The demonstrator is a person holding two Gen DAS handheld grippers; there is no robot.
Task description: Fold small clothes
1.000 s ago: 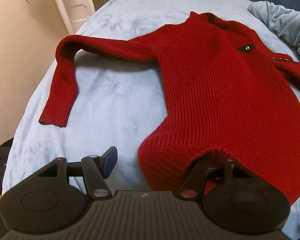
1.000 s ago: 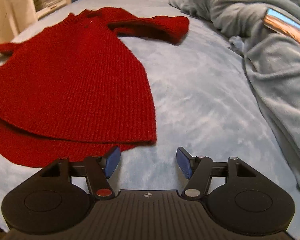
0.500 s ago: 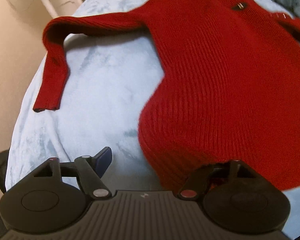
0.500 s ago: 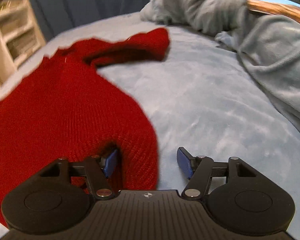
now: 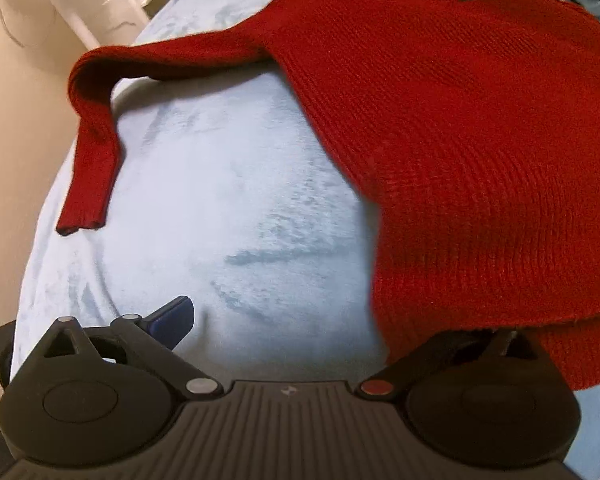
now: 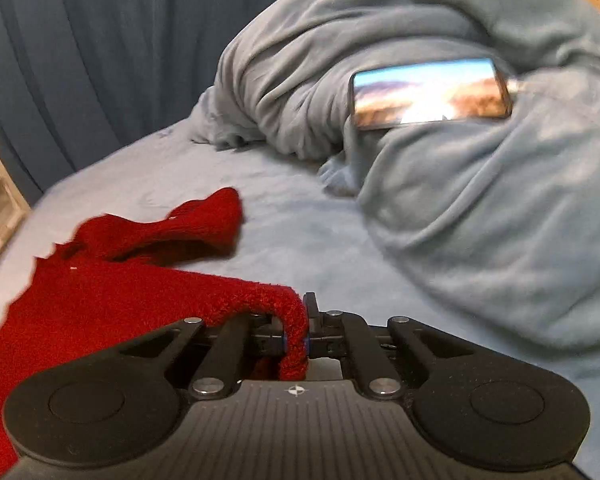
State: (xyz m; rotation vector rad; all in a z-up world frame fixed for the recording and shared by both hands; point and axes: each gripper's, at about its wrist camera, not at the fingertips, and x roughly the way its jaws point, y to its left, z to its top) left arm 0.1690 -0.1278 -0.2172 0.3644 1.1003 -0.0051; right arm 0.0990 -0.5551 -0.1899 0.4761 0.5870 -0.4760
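Observation:
A red knit sweater (image 5: pixel 452 128) lies spread on the pale blue bed (image 5: pixel 220 216), one sleeve (image 5: pixel 96 148) stretched to the left and bent down. My left gripper (image 5: pixel 320 320) is open, its right finger hidden under the sweater's hem, its left finger (image 5: pixel 172 314) over bare bed. In the right wrist view my right gripper (image 6: pixel 296 338) is shut on the sweater's hem corner (image 6: pixel 292 320) and holds it lifted. The sweater's other sleeve (image 6: pixel 204 220) lies folded beyond it.
A crumpled grey-blue blanket (image 6: pixel 480 184) is heaped at the right with a lit phone (image 6: pixel 428 94) on it. A dark blue curtain (image 6: pixel 80 60) hangs behind. White shelving (image 5: pixel 100 4) stands past the bed's left edge, beside a beige floor (image 5: pixel 12 120).
My right gripper has shut on the hem corner and raised it, tilting up towards the blanket. My left gripper stayed open and moved left, its right finger still under the hem.

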